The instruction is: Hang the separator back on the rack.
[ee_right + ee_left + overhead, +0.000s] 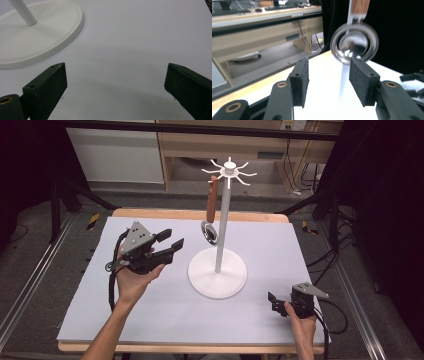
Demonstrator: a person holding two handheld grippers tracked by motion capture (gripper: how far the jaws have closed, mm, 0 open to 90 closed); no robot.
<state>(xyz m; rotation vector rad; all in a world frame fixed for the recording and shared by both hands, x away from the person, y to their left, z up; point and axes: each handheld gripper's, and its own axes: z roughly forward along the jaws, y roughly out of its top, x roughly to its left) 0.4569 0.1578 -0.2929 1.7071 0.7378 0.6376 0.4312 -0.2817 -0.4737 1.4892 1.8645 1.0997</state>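
High view: a ladle [212,210] with a brown wooden handle and a shiny metal bowl hangs from one hook of the white stand [218,272], which is placed in the middle of the table [100,320]. The left tongs [170,245] are released, with nothing between the jaws, and they are near the ladle's bowl but apart from it. The right tongs [272,301] rest low at the near right of the table, well apart from the stand.

Left gripper view: the left tongs [329,75] have empty jaws, and the metal bowl [354,43] hangs just beyond them.

Right gripper view: the right tongs [115,87] are wide apart over the bare table, beside the stand's base [62,32].

I judge the ladle is stiff and rather light, and it can swing freely on the hook. The polished bowl is probably slippery, so the wooden handle is the better place to take hold.
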